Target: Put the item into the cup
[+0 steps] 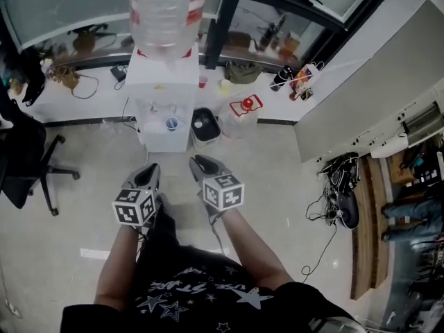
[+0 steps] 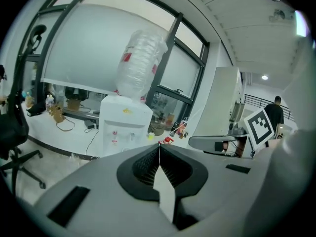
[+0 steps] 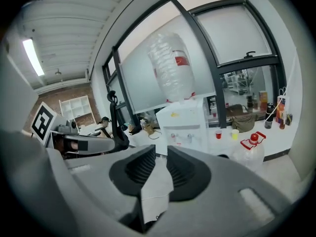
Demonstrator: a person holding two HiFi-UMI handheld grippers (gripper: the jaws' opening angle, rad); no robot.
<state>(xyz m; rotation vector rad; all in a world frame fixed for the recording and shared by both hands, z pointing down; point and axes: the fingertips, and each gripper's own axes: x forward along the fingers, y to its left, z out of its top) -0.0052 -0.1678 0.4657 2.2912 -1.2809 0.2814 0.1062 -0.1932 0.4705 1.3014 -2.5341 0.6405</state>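
Office floor stretched to the water dispenser [image 1: 163, 82] with its cup [image 1: 171, 123] far ahead, left gripper [image 1: 148, 172] pinched closed, right gripper [image 1: 202, 164] narrowly parted, seemingly empty, so the task looked unstarted.

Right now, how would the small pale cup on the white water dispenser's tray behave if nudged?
The small pale cup looks like a disposable one, so probably light and easily crushed. It stands upright, mouth up, on the tray of the white water dispenser, so a sideways push would likely slide or tip it. Its contents can't be made out.
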